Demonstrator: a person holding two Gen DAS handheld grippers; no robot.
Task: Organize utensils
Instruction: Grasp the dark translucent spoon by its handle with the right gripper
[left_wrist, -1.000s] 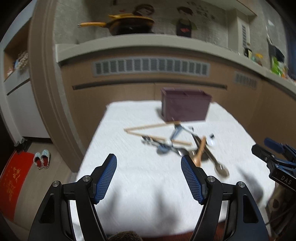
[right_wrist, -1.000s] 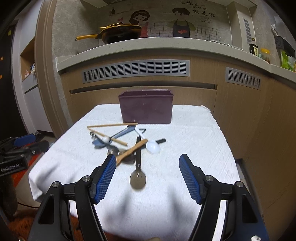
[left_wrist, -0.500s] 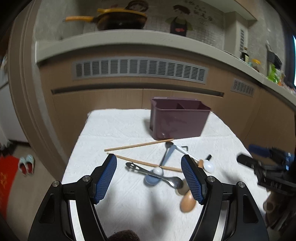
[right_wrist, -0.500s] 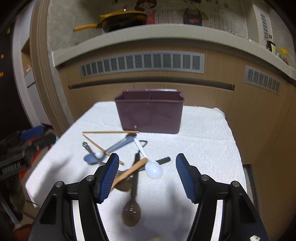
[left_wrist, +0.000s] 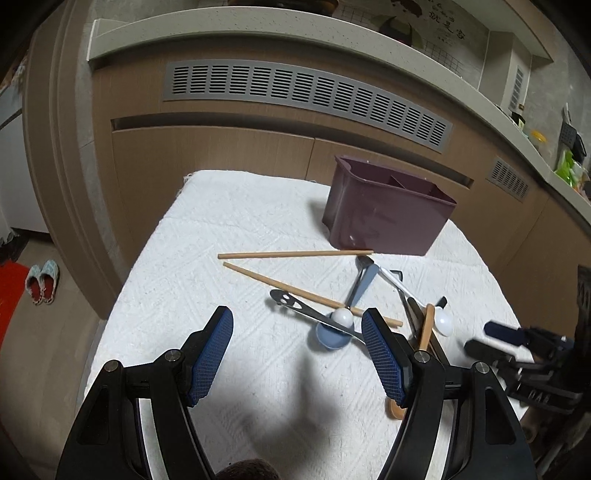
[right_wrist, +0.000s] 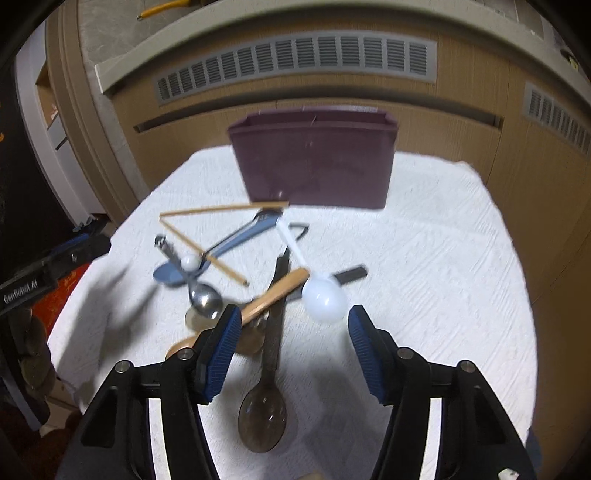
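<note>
Inspecting the heap in front of the maroon caddy (right_wrist: 314, 162): both the left gripper (left_wrist: 297, 354) and the right gripper (right_wrist: 291, 349) hang wide and empty above the white cloth (left_wrist: 229, 229). Probable fault: the white spoon (right_wrist: 324, 295), wooden spoon (right_wrist: 273, 293), dark spoon (right_wrist: 264, 406) and chopsticks (left_wrist: 295, 254) overlap, so lifting one may drag its neighbours. Legible lettering: "GenRobot.AI" on the left tool's body.

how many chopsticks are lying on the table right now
2. One chopstick lies just in front of the purple utensil holder; the other chopstick runs diagonally under the spoons. More might hide in the pile.
</note>
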